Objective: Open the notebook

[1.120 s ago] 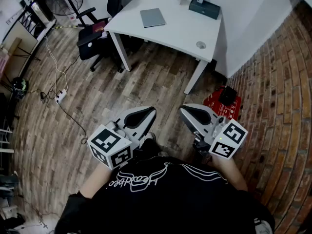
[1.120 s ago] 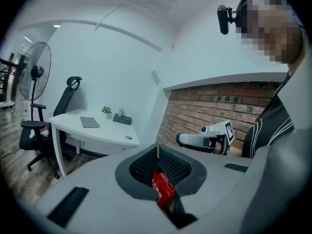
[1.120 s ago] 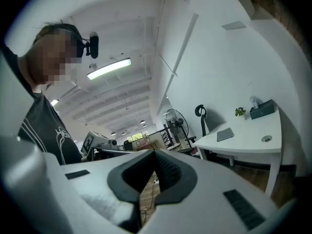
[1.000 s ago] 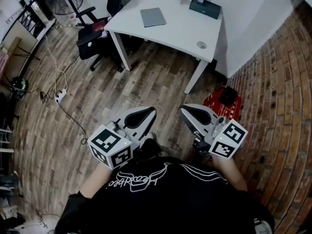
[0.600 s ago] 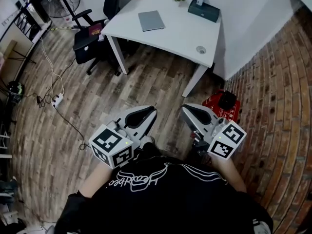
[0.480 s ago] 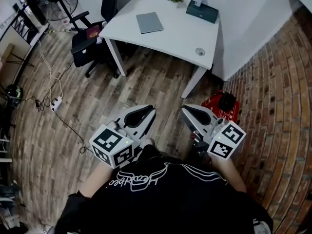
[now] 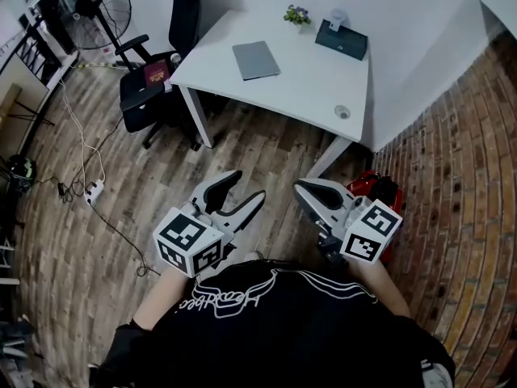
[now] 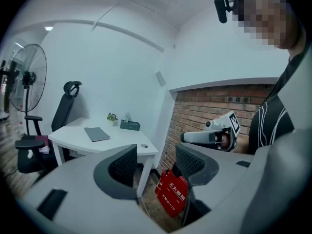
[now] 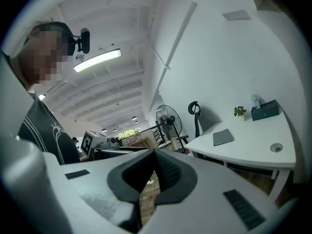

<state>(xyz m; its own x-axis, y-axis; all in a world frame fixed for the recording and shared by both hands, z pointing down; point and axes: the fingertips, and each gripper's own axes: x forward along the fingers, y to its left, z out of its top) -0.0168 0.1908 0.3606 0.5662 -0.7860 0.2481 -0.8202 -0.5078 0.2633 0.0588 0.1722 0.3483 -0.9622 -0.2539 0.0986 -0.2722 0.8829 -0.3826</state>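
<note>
A closed grey notebook (image 7: 256,60) lies flat on the white table (image 7: 307,87), far ahead of both grippers. It also shows in the left gripper view as the notebook (image 8: 97,133) and in the right gripper view as the notebook (image 9: 224,137). My left gripper (image 7: 245,188) hangs over the wooden floor, its jaws opening with nothing between them; the gap is plain in the left gripper (image 8: 155,162) view. My right gripper (image 7: 300,189) is beside it, jaws shut and empty, as the right gripper (image 9: 153,167) view shows.
A small plant (image 7: 296,13) and a dark box (image 7: 341,39) stand at the table's back edge, with a round grommet (image 7: 342,112) near its right corner. Left of the table are an office chair (image 7: 149,79) and a fan (image 7: 97,2). A red box (image 7: 376,186) and a cable with power strip (image 7: 93,191) lie on the floor.
The left gripper's jaws have gone from shut to wide apart. Both grippers have been carried forward toward the table. The right gripper's jaws stay shut.
</note>
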